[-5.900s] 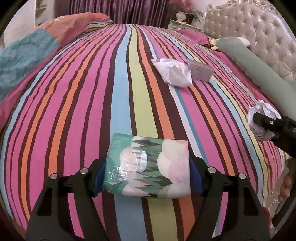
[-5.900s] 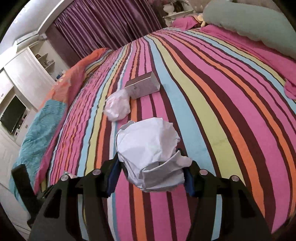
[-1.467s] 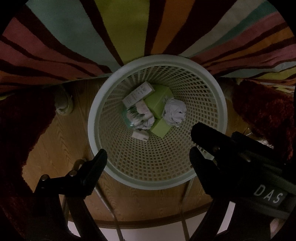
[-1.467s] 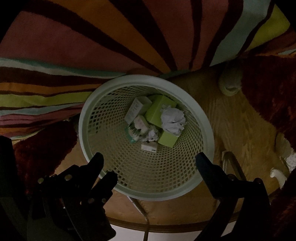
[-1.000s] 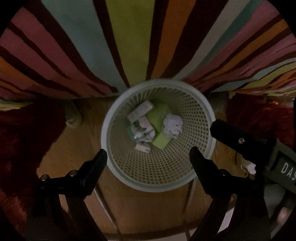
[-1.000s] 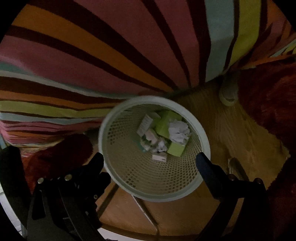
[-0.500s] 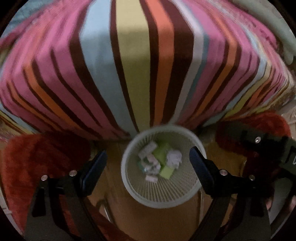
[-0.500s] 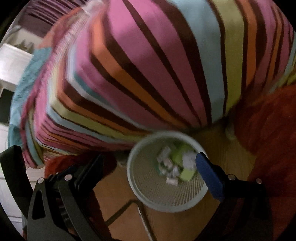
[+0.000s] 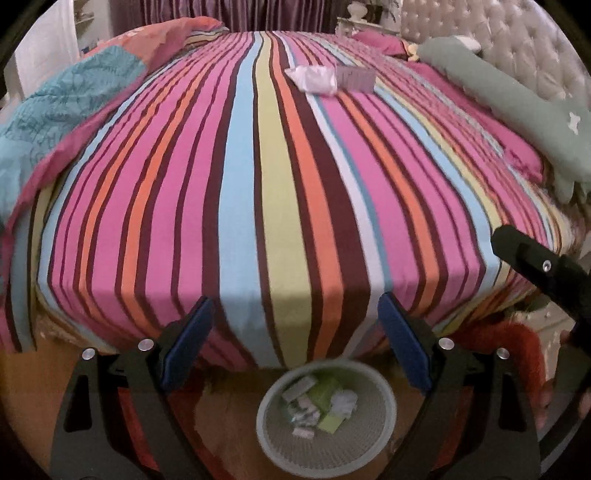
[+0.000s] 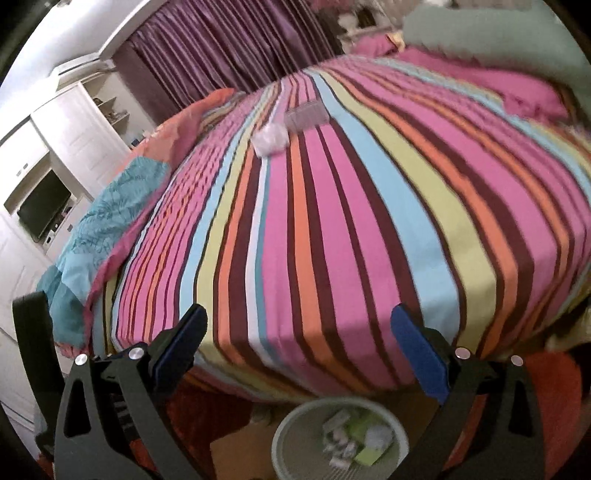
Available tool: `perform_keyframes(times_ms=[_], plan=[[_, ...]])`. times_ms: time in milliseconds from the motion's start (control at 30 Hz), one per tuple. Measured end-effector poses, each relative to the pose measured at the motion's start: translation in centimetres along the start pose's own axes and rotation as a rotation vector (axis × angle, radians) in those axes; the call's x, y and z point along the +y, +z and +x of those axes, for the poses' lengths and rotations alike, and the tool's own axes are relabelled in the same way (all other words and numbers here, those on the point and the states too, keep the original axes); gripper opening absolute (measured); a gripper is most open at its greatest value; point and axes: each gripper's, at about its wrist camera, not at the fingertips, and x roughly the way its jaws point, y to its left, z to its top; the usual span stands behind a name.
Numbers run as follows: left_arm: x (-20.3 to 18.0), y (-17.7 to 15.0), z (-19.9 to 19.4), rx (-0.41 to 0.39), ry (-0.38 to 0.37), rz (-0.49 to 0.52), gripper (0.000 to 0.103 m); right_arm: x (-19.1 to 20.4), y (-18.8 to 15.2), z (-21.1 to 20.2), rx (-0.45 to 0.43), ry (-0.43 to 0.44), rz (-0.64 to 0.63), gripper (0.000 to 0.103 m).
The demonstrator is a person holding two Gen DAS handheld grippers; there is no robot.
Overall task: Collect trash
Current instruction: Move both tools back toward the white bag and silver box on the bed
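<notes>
Both grippers hang open and empty above the foot of the striped bed (image 9: 280, 177). My left gripper (image 9: 295, 317) has blue pads wide apart, and so does my right gripper (image 10: 299, 328). Below them on the floor stands a pale mesh waste basket (image 9: 384, 435) (image 10: 284, 443) holding crumpled paper, green boxes and wrappers. Far up the bed lie a white crumpled bag (image 9: 314, 79) (image 10: 271, 139) and, just to its right, a small greyish box (image 9: 355, 76) (image 10: 306, 115). The right gripper's black body (image 9: 546, 269) shows at the right edge of the left wrist view.
A teal and orange quilt (image 9: 55, 107) is bunched on the bed's left side. A long green pillow (image 9: 509, 103) lies along the tufted headboard (image 9: 517, 33). A red rug (image 9: 509, 350) covers the wooden floor. White cabinets with a screen (image 10: 44, 206) stand at left.
Both grippers have risen from just over the basket and tilted up, so the bed top has come into view. The basket has shrunk to the bottom edge of both views. Jaws stayed open.
</notes>
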Motion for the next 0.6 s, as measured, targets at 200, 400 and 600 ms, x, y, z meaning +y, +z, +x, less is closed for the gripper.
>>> perform_keyframes(times_ms=[200,400,600], plan=[[-0.3,3.3,0.5,-0.016,-0.023,-0.051,0.088,-0.3,1.9,0.8,-0.024,-0.029,-0.035,0.095],[-0.4,6.2,1.2,-0.028,-0.033,-0.075,0.088,-0.6,4.1,1.5,-0.041,-0.054,-0.063,0.095],[-0.3,9.5,2.2,-0.034,-0.042,-0.105,0.088,-1.6,6.6,2.2,-0.061,-0.08,-0.083,0.095]])
